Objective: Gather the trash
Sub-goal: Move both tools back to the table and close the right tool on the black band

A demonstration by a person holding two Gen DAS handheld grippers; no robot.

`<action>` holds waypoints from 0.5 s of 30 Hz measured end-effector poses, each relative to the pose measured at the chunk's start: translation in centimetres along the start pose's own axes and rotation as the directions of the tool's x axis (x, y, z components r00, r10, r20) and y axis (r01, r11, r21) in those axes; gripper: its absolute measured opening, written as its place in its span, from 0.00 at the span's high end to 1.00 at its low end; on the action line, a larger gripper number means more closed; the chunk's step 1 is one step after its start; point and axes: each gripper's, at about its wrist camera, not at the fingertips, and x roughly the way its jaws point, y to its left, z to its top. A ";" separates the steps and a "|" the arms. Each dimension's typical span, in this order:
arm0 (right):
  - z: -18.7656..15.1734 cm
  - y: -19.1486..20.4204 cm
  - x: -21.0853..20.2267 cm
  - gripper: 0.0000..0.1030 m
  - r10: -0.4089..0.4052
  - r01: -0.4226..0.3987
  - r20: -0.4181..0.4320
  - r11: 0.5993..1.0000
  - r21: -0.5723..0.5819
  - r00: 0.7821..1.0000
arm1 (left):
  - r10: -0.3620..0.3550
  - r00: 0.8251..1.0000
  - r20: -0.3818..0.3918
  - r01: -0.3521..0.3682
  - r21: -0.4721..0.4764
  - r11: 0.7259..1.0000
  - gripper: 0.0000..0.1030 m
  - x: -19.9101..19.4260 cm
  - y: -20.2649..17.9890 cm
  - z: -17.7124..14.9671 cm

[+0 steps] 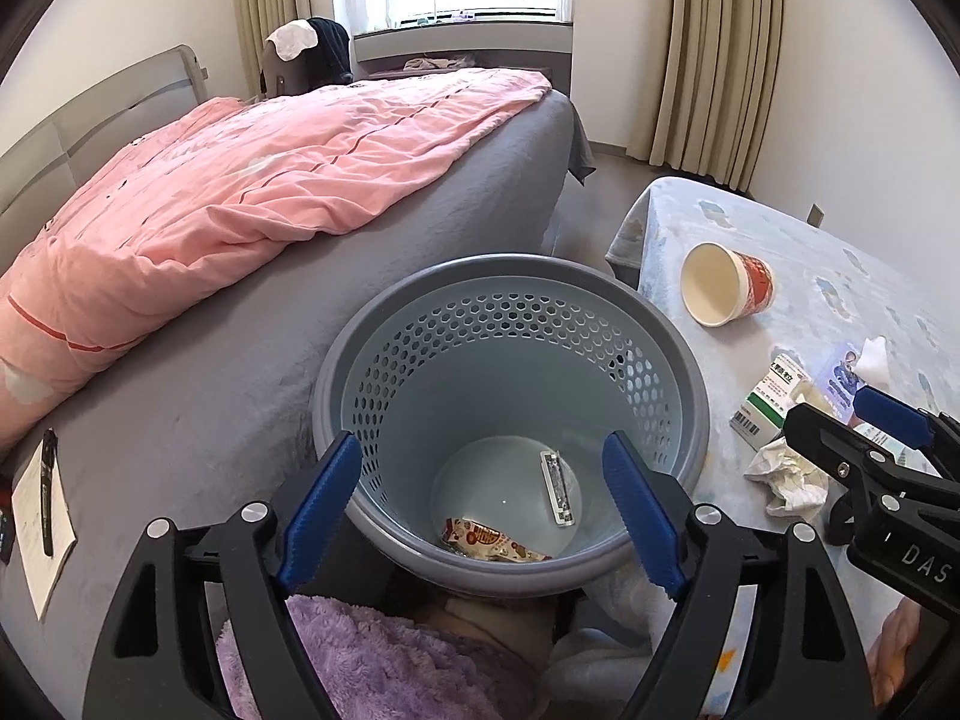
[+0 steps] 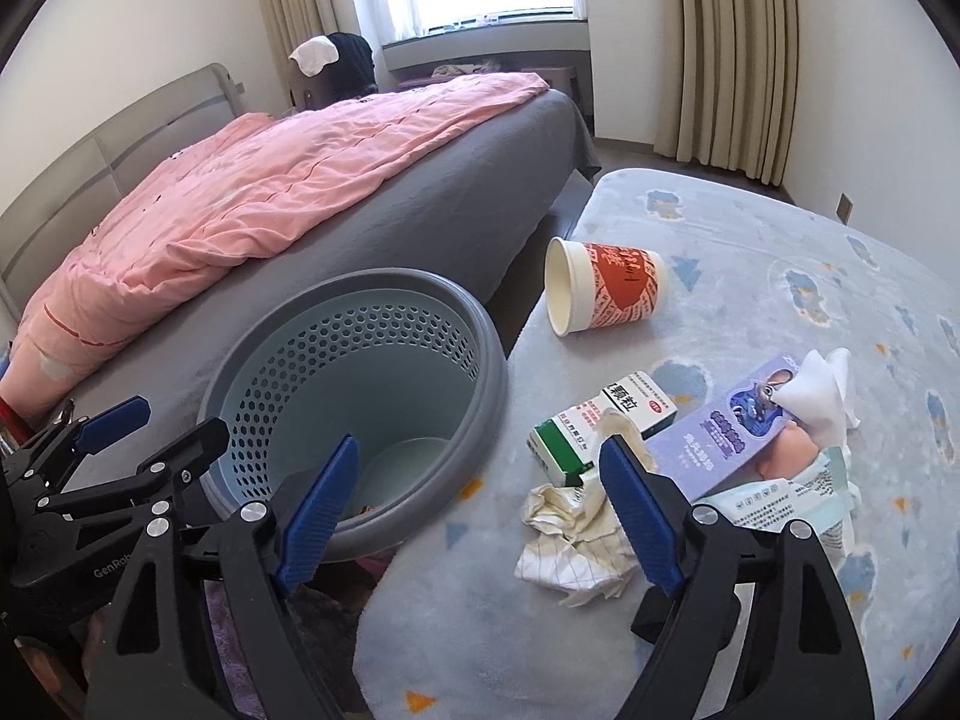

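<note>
A grey perforated trash basket (image 1: 360, 354) (image 2: 486, 372) stands between the bed and the table. Inside lie a snack wrapper (image 1: 492, 543) and a small silver strip (image 1: 557, 489). My left gripper (image 1: 486, 516) is open and empty above the basket's near rim. My right gripper (image 2: 474, 519) is open and empty over the table edge, above crumpled paper (image 2: 570, 534) (image 1: 786, 474). A paper cup (image 2: 606, 285) (image 1: 726, 285) lies on its side. A green-white medicine box (image 2: 600, 426) (image 1: 765, 399), a purple box (image 2: 720, 438) and a white tissue (image 2: 822, 390) lie nearby.
The table (image 2: 750, 228) wears a pale blue patterned cloth. A bed with grey sheet (image 1: 198, 396) and pink duvet (image 1: 240, 180) lies left. A notepad with a pen (image 1: 42, 498) rests on the bed. Purple fleece (image 1: 372, 660) is below the grippers.
</note>
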 end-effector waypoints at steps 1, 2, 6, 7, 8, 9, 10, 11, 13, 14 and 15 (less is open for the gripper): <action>-0.2 -0.3 -0.2 0.21 -0.007 0.007 0.000 1.000 0.003 1.000 | -0.002 1.000 0.001 0.002 0.001 1.000 0.23 -0.2 -0.2 -0.1; -0.4 -0.7 -0.4 0.21 -0.013 0.013 -0.002 1.000 0.008 1.000 | -0.005 1.000 0.001 0.005 0.003 1.000 0.23 -0.3 -0.5 -0.2; -1.1 -2.3 -1.2 0.21 -0.028 0.028 -0.006 0.999 0.040 1.000 | -0.021 1.000 0.000 0.021 0.010 1.000 0.23 -0.8 -1.4 -0.5; -1.4 -2.8 -1.5 0.21 -0.032 0.032 -0.004 0.998 0.049 0.999 | -0.024 1.000 0.001 0.024 0.013 1.000 0.23 -0.9 -1.7 -0.6; -1.5 -3.2 -1.8 0.21 -0.036 0.036 -0.001 0.998 0.056 0.999 | -0.026 1.000 0.002 0.026 0.015 1.000 0.23 -1.1 -2.0 -0.7; -1.7 -3.6 -2.0 0.21 -0.042 0.042 0.000 0.997 0.063 0.999 | -0.031 1.000 0.002 0.030 0.017 0.999 0.23 -1.2 -2.3 -0.7; -1.9 -4.1 -2.3 0.21 -0.048 0.048 0.000 0.996 0.070 0.999 | -0.035 0.999 0.002 0.035 0.019 0.999 0.23 -1.2 -2.6 -0.7; -2.1 -4.5 -2.5 0.21 -0.054 0.054 0.000 0.996 0.076 0.999 | -0.038 0.999 0.001 0.038 0.023 0.999 0.23 -1.3 -3.0 -0.8; -2.6 -5.4 -3.0 0.21 -0.067 0.066 -0.001 0.994 0.092 0.998 | -0.044 0.999 0.001 0.044 0.032 0.999 0.23 -1.5 -3.7 -0.9; -2.8 -5.8 -3.2 0.20 -0.073 0.073 -0.001 0.992 0.099 0.997 | -0.047 0.999 0.002 0.047 0.037 0.998 0.23 -1.6 -4.0 -1.0; -3.0 -6.2 -3.5 0.20 -0.080 0.080 -0.001 0.991 0.106 0.997 | -0.052 0.999 0.002 0.052 0.041 0.998 0.23 -1.7 -4.4 -1.1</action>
